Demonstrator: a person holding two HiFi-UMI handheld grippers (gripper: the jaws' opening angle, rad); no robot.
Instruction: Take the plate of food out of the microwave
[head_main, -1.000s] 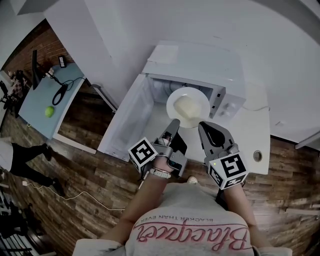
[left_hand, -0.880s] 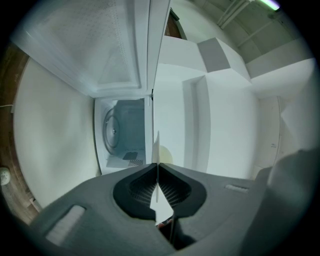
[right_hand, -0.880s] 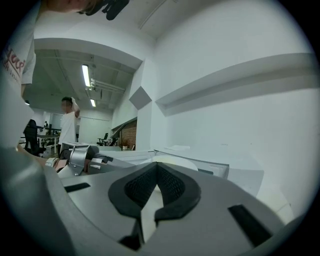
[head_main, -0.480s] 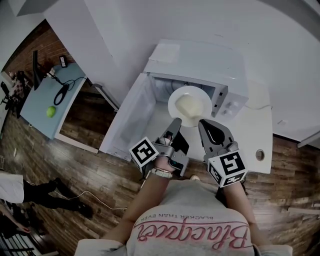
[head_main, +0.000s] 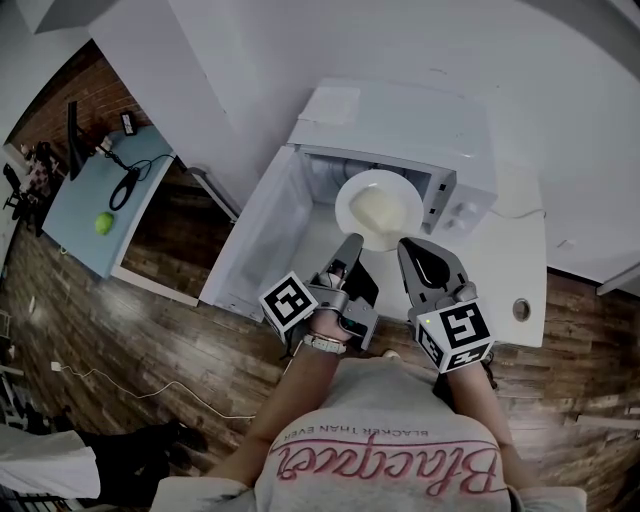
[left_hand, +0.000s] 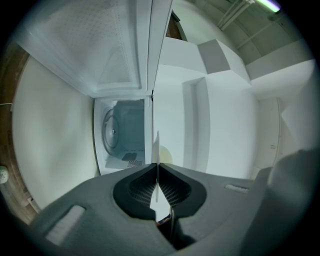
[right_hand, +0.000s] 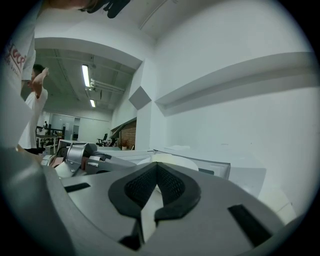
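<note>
head view: microwave (head_main: 400, 120) on white counter (head_main: 518, 255), plank floor (head_main: 190, 365)

blue table (head_main: 68, 205) | green ball (head_main: 103, 224) on it | black cable (head_main: 122, 187) beside ball | wood floor (head_main: 180, 345)

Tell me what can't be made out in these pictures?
- The food on the plate: head view, only a pale mound, too small to name.
- The controls on the microwave: head view, too small to read.
- Whether the right gripper touches the plate: its own body covers that rim in the head view and right gripper view.
</note>
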